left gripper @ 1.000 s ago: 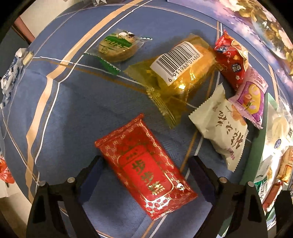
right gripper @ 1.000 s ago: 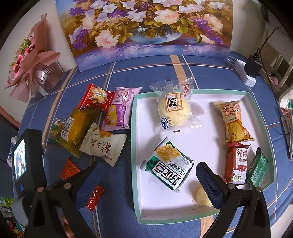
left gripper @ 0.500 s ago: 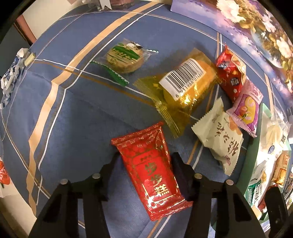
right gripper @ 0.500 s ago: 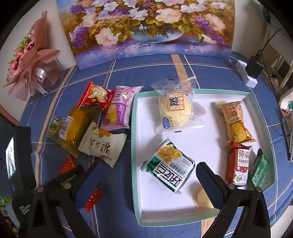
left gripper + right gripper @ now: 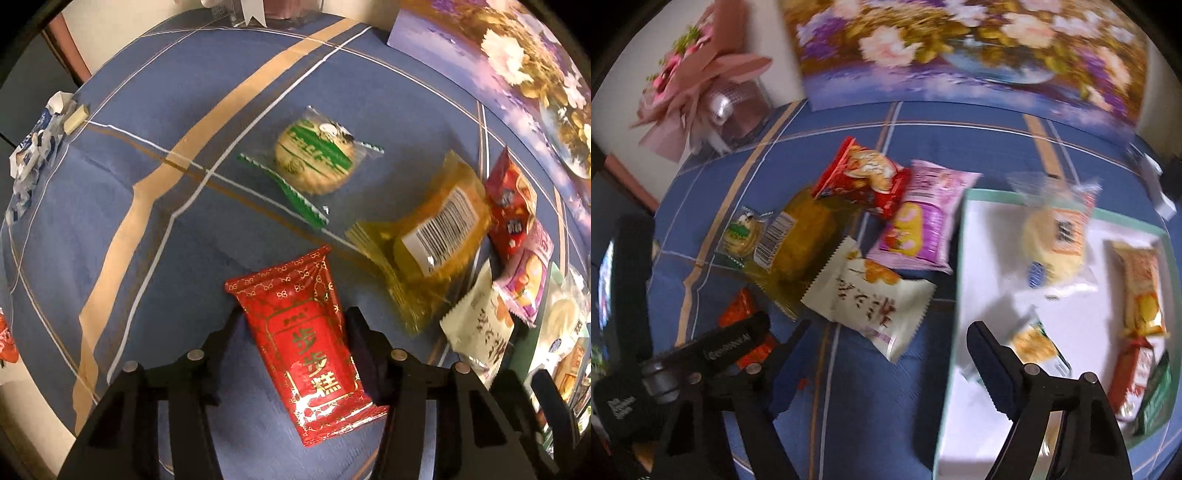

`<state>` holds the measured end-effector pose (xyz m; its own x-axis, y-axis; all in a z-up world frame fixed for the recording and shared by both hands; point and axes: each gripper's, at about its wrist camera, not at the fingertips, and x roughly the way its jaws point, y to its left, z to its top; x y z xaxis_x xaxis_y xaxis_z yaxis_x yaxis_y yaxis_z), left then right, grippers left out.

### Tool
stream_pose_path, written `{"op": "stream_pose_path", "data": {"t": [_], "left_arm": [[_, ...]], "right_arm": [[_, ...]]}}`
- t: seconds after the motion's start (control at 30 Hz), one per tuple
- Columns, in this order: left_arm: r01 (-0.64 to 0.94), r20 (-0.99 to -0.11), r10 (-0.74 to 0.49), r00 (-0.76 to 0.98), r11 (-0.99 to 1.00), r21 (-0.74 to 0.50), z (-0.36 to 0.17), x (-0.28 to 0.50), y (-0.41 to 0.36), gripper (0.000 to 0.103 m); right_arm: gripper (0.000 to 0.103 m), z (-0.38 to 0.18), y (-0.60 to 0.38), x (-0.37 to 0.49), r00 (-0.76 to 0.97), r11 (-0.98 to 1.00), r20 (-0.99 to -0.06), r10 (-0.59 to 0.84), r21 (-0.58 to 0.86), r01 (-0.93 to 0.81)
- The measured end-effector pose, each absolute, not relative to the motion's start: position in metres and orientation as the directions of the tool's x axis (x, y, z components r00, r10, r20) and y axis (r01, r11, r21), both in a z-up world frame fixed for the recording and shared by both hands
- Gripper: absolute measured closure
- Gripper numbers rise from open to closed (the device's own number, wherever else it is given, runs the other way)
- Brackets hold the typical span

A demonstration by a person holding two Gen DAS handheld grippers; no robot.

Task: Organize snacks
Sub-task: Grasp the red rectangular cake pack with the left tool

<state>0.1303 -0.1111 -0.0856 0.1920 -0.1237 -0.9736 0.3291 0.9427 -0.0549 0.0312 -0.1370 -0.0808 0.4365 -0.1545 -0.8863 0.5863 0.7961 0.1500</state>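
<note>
My left gripper [image 5: 295, 325] is shut on a red and gold snack packet [image 5: 306, 339] and pinches its sides just above the blue cloth. That packet shows partly in the right wrist view [image 5: 742, 314], behind the left gripper. My right gripper [image 5: 886, 339] is open and empty above the cloth, near the left rim of the white tray [image 5: 960, 258]. Loose snacks lie on the cloth: a round green-striped cookie [image 5: 314, 158], a yellow packet [image 5: 428, 243], a white packet [image 5: 868, 291], a pink packet [image 5: 919, 218] and a red packet [image 5: 864, 177].
The tray holds several snacks, among them a round bun [image 5: 1056, 232] and an orange packet [image 5: 1141, 288]. A flower painting [image 5: 960, 48] stands at the back and a pink bouquet [image 5: 701, 85] at the back left. Crumpled paper [image 5: 33, 147] lies at the cloth's left edge.
My left gripper has closed from wide open onto the red and gold packet and pulled back with it. My right gripper has swung left, from over the tray towards the loose snacks.
</note>
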Motion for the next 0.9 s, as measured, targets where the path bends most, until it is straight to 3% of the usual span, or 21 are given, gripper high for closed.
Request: {"op": "stream_pose_path", "data": {"t": [0.37,0.5,0.77,0.9], "left_arm": [[0.324,-0.974,-0.155,0.165,0.941,-0.095,-0.087,0.163,-0.085,0.047],[0.298,-0.975,-0.186,0.122,0.944,-0.142,-0.096,0.174,-0.061,0.035],[0.289,-0.979,-0.196,0.061,0.942,-0.170,-0.092,0.162,-0.040,0.034],[0.303,-0.984,-0.168,0.061,0.942,-0.142,-0.095,0.152,-0.040,0.034]], "right_arm": [[0.019,-0.105,-0.140,0.076,0.395,0.853,-0.907,-0.148,0.085,0.514],[0.019,-0.118,-0.141,0.081,0.386,0.854,-0.917,-0.102,0.118,0.506],[0.019,-0.121,-0.125,0.083,0.358,0.873,-0.929,-0.089,0.100,0.478],[0.026,-0.122,-0.121,0.083,0.350,0.859,-0.929,-0.121,0.079,0.506]]}}
